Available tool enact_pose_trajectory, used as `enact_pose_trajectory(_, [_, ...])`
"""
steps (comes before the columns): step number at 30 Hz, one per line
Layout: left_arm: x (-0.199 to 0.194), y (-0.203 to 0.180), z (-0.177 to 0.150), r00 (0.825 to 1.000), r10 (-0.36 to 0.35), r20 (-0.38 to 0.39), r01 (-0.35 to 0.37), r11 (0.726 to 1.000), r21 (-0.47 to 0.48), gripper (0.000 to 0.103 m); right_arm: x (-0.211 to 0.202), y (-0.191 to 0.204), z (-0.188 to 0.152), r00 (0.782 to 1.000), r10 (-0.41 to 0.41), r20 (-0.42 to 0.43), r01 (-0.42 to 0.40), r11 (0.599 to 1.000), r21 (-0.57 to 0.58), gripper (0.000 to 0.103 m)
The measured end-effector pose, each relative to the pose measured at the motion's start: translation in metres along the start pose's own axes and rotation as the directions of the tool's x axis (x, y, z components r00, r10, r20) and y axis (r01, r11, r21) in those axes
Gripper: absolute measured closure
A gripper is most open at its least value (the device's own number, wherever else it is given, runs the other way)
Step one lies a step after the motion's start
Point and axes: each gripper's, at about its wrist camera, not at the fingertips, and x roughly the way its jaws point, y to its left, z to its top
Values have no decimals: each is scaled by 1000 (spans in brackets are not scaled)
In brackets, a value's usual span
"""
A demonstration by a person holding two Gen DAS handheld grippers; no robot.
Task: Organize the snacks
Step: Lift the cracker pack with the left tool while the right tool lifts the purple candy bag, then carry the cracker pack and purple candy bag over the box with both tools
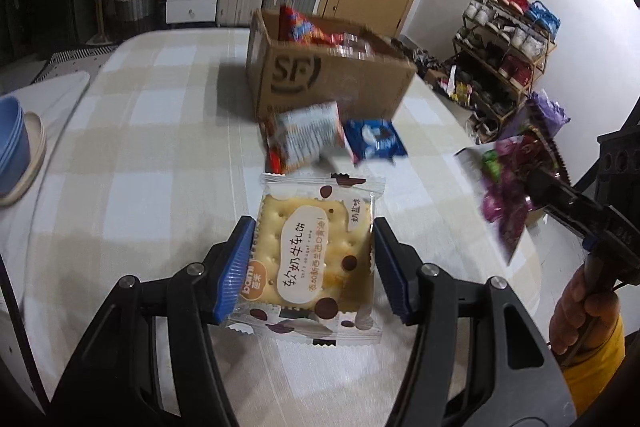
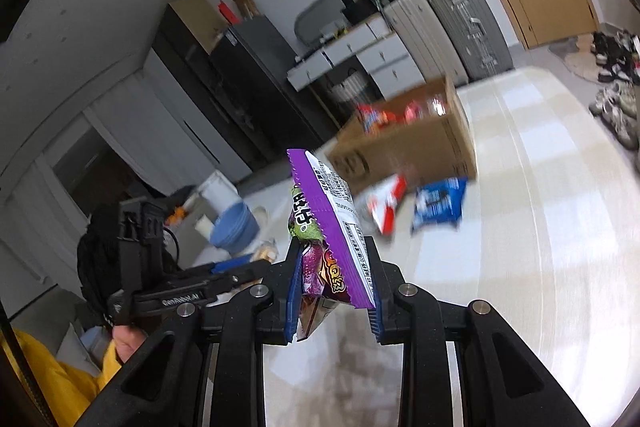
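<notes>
Over tabletop (image 1: 160,131) | left tongs (image 1: 314,259) grip cracker packet (image 1: 316,251) | right tongs (image 2: 334,291) clamp purple snack bag (image 2: 332,227) | box (image 1: 340,75) far

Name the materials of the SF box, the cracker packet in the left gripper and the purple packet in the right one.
SF box: brown corrugated cardboard by the look, matte, with raw cut edges.
Cracker packet: thin glossy plastic film, with zigzag sealed ends and clear margins.
Purple packet: glossy printed film, possibly foil-lined, with a serrated seal edge and crinkles.
</notes>
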Motion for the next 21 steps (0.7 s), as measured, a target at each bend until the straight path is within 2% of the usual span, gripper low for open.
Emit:
enact_pose_trajectory(2, [-1,2,20,1000,-13,20,13,1000,4,47,0,3,19,999,23,23,-23,1000,-7,76])
enact_pose_trajectory(12, [-6,-5,129,989,-32,147,21,997,72,47,14,25,120,993,35,111,-23,994,-108,76])
enact_pose_trajectory(18, [14,-15,197,978,-10,208,-18,991,130,47,42,23,179,991,-29,129,46,989,-138,76])
enact_pose_trajectory(21, [41,-14,226,980,-31,196,2,989,149,47,61,16,204,990,-59,124,76,987,-138,76])
